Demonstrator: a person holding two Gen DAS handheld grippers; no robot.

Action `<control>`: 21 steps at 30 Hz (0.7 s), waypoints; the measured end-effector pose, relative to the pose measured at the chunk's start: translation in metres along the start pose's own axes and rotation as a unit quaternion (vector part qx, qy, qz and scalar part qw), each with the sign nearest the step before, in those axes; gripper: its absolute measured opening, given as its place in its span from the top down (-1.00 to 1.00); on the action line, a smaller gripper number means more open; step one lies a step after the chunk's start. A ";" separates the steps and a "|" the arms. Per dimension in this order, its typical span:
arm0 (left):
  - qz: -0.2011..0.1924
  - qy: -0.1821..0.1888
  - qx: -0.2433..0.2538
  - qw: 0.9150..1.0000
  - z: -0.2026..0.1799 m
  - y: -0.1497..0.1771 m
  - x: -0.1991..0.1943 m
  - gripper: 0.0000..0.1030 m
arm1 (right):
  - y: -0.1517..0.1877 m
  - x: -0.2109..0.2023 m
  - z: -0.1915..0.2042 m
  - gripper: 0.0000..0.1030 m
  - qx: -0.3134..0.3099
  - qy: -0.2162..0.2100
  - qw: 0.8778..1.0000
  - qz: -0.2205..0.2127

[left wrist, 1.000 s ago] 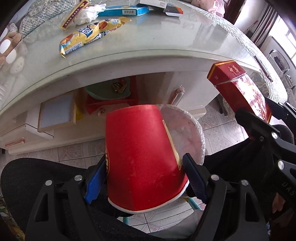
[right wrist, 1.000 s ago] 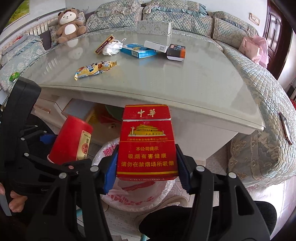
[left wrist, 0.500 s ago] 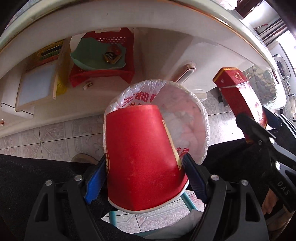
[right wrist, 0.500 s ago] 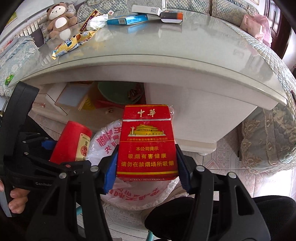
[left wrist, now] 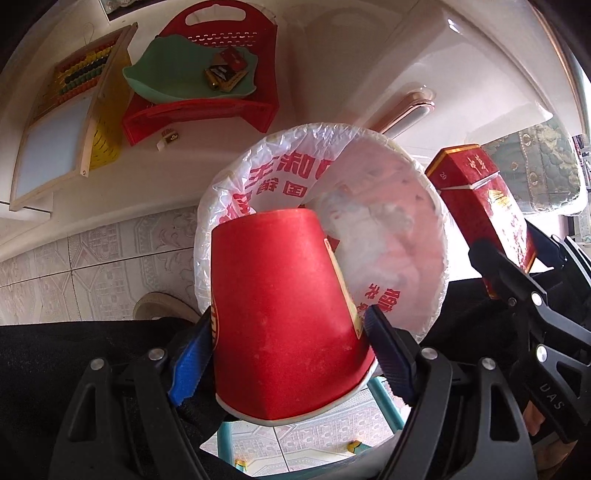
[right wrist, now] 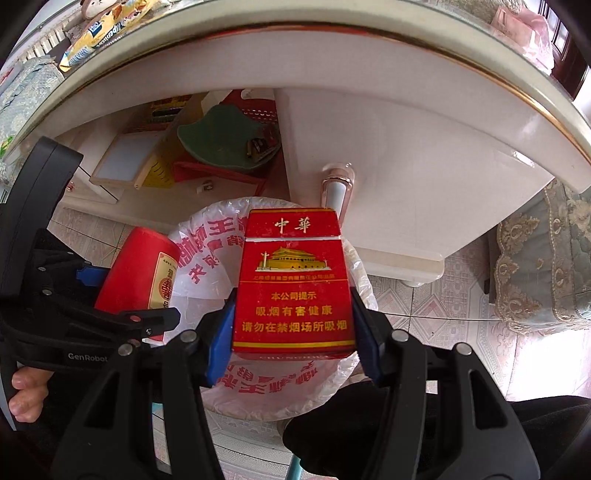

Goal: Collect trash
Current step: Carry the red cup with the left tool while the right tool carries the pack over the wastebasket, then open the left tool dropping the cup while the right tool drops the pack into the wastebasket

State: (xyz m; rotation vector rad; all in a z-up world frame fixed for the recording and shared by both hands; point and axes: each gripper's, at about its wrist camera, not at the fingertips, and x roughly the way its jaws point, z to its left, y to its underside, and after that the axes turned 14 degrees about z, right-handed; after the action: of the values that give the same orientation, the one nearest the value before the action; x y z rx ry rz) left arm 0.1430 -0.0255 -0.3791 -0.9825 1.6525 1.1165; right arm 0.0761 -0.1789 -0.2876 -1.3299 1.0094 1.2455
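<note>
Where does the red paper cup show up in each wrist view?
Left wrist: red paper cup fills the lower centre, clamped in the left tool, in front of the lined trash bin.
Right wrist: the cup sits at left of centre, beside the cigarette pack.
Shared landmark: the bin's printed liner.

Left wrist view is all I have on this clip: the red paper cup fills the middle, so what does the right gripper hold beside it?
Observer: The right gripper is shut on a red cigarette pack, held upright with its printed front facing that camera.
Operator: Is the pack over the bin?
Observer: Yes, the bag-lined bin shows behind and below the pack.
Operator: Anything left on the table?
Observer: A yellow snack wrapper lies at the tabletop edge, upper left in the right wrist view.
</note>
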 end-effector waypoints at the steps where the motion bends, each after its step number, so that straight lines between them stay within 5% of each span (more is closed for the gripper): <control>1: 0.004 0.001 -0.001 1.000 0.000 -0.002 0.002 -0.50 | -0.001 0.003 0.000 -0.07 -0.001 0.001 1.000 0.004; 10: 0.047 0.012 -0.011 0.999 0.006 -0.018 0.029 -0.50 | -0.006 0.032 -0.007 -0.07 0.006 -0.024 0.999 0.047; 21: 0.074 -0.028 -0.005 0.997 -0.002 -0.031 0.053 -0.57 | -0.012 0.054 -0.008 -0.07 0.000 -0.025 0.997 0.079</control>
State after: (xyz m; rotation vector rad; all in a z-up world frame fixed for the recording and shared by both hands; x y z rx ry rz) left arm 0.1560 -0.0434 -0.4369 -0.8368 1.6979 1.2400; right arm 0.0956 -0.1814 -0.3400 -1.2314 1.0958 1.3914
